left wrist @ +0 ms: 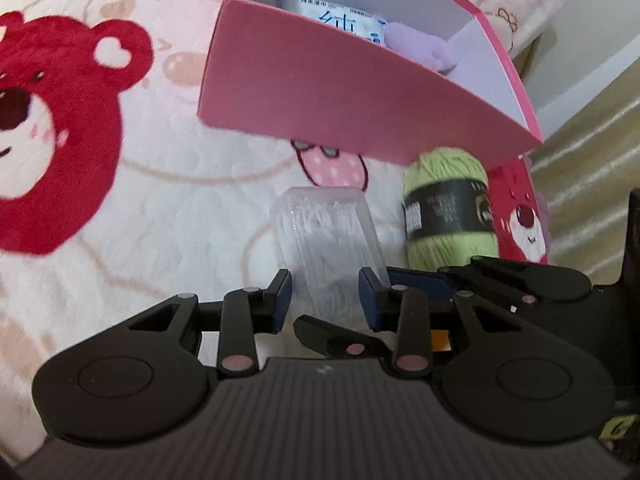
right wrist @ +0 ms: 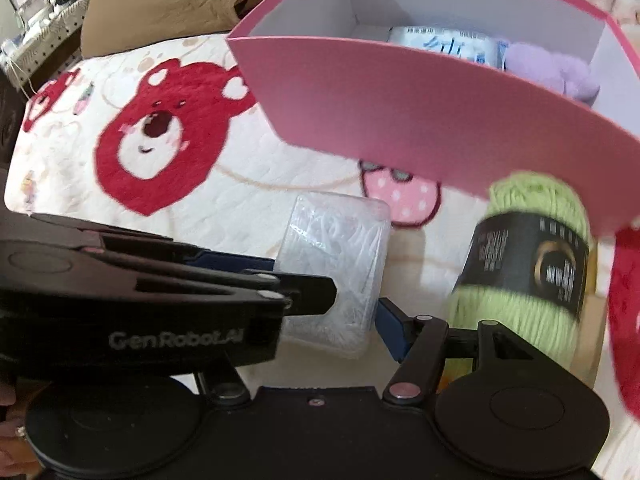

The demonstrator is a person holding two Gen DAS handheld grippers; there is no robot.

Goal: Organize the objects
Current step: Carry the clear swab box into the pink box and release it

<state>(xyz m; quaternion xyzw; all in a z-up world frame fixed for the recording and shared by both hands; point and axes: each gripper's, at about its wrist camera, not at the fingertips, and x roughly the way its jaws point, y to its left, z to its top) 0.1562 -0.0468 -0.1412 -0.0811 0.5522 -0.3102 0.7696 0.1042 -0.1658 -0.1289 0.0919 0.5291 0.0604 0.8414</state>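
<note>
**A:** Two tools, one on each side. What is the left gripper (left wrist: 326, 300) doing?

**B:** Its blue pads (left wrist: 282, 296) are pressed against the two long sides of the clear plastic box (left wrist: 326, 232), pinching it. The box is packed with thin white sticks.

**A:** And the right gripper (right wrist: 336, 320)?

**B:** It comes in at the same box from the other side. One blue pad (right wrist: 390, 326) sits right at the box's edge, but the other finger is hidden behind the left tool. I cannot tell whether it is gripping or only close.

**A:** What is around the box?

**B:** Just to its right is a ball of green yarn (left wrist: 444, 216) with a black paper band. It is near the box but apart from it. Beyond both is the pink box (left wrist: 340, 92), open on top and white inside.

**A:** Anything in it?

**B:** A pack of wipes (left wrist: 340, 16) lies against a purple plush toy (left wrist: 420, 46). Everything is on a white blanket (left wrist: 160, 200) printed with red bears.
</note>
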